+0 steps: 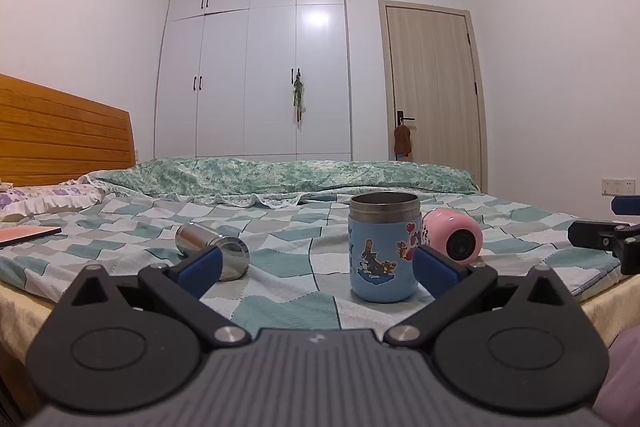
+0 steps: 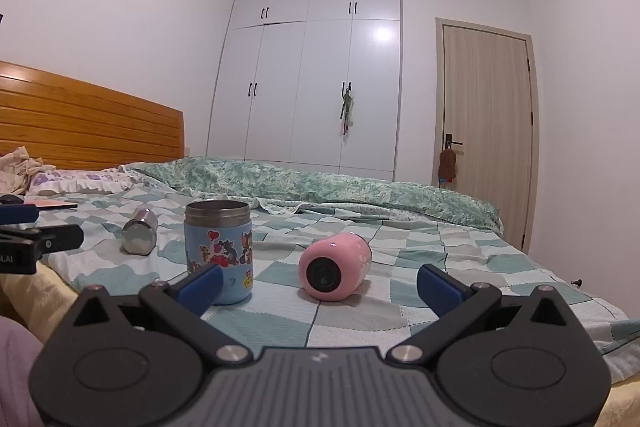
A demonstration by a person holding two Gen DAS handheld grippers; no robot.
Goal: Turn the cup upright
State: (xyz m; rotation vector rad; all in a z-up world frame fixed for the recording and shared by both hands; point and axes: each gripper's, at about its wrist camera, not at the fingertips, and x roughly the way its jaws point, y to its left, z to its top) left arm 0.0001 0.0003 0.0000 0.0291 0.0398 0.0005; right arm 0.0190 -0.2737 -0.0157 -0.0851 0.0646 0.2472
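The pink cup (image 2: 335, 265) lies on its side on the bed (image 2: 460, 267). A blue cartoon cup (image 2: 219, 251) stands upright beside it; a steel cup (image 2: 140, 236) lies farther left. Both the left claw (image 1: 318, 269) and right claw (image 2: 320, 285) gape wide, holding nothing.

Three cups: blue cup (image 1: 384, 251) upright, pink cup (image 2: 334, 265), steel cup (image 1: 214, 249) lying.

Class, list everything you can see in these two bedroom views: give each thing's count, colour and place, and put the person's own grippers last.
blue cup: 1, light blue with cartoon stickers, upright on the bed
pink cup: 1, pink, on its side right of the blue cup
steel cup: 1, silver, on its side left of the blue cup
bed: 1, teal checked cover
wardrobe: 1, white, far wall
door: 1, beige, shut
left gripper: 1, black and blue, open
right gripper: 1, same, open
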